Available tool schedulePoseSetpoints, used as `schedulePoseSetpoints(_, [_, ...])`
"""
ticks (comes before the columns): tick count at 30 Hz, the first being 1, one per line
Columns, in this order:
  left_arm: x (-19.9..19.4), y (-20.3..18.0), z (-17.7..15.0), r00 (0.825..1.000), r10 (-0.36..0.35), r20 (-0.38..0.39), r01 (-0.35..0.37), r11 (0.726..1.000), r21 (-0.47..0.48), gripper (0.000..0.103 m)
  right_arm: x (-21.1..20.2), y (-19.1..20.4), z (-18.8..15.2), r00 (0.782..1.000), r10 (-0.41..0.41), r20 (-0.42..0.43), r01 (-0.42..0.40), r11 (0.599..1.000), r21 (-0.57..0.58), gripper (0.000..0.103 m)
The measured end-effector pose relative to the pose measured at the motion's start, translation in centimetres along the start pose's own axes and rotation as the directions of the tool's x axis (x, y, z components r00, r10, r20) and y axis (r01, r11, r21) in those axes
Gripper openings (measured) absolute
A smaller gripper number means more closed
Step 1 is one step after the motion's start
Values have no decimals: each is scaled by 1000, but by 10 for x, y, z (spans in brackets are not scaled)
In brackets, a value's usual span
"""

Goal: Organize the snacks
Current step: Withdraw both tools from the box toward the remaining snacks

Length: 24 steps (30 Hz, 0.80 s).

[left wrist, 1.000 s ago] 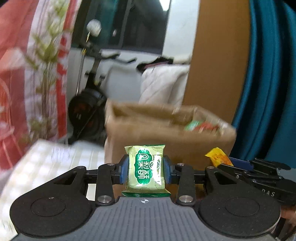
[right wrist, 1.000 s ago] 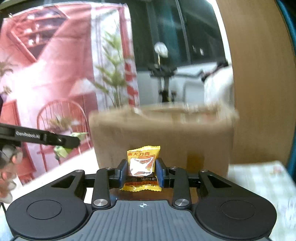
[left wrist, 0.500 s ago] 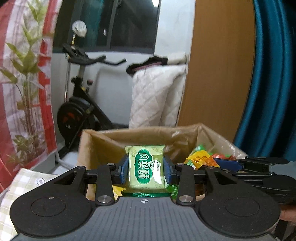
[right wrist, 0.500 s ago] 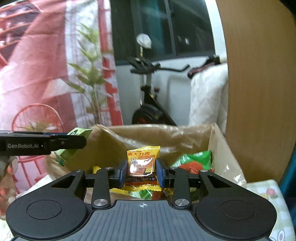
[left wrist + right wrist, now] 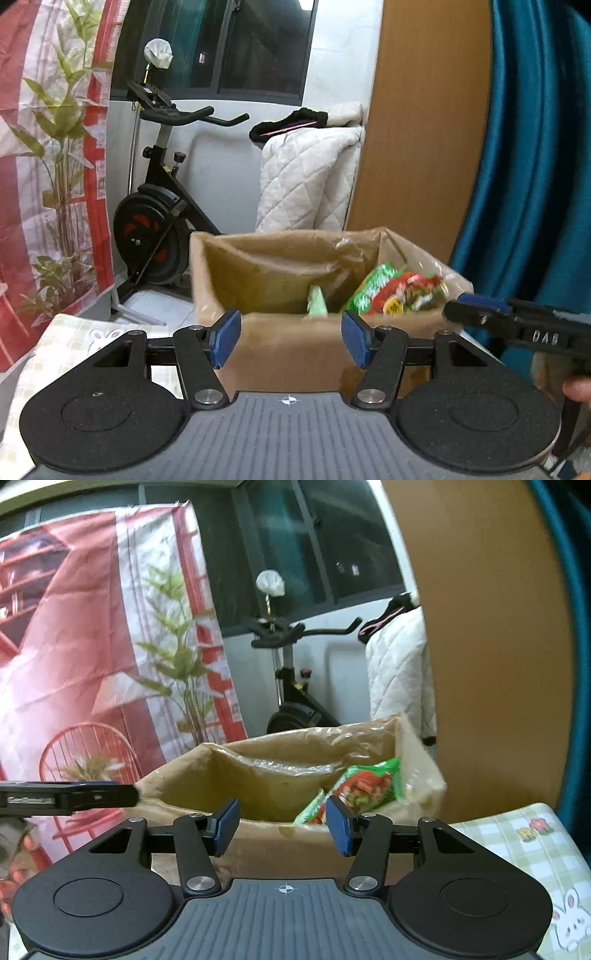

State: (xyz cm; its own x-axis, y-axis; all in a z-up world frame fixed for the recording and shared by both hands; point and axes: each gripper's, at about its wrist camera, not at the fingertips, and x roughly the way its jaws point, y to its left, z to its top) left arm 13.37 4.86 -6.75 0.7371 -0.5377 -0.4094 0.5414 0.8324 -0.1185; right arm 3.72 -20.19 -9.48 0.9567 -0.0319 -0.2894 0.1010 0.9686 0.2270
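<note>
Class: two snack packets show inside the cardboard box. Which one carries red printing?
The large packet leaning at the box's right end: green with a red picture. The pale green packet beside it, nearer the middle, shows no red.

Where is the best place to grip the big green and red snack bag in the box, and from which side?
Probably the upper edge of the green and red snack bag, from above: it leans against the right wall of the cardboard box, top edge exposed.

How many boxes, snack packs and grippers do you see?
Box: 1
Snack packs visible in it: 2, a big red-and-green bag and a pale green pack
Grippers, jaws open: 2, left gripper, right gripper
Total: 5
</note>
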Motion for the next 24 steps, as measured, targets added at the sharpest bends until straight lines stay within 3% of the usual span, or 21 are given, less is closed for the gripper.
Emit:
schedulePoseSetpoints(9, [-19, 25, -45, 996, 41, -84, -48, 996, -76, 62, -34, -8, -52, 998, -21, -66, 22, 1000, 22, 49])
schedulePoseSetpoints(19, [12, 32, -81, 979, 17, -204, -42, 992, -119, 63, -3, -3, -112, 962, -22, -272, 32, 999, 33, 49])
schedulePoseSetpoints(24, [42, 33, -93, 968, 0, -249, -39, 988, -152, 63, 16, 9, -124, 951, -10, -309, 18, 1000, 23, 49])
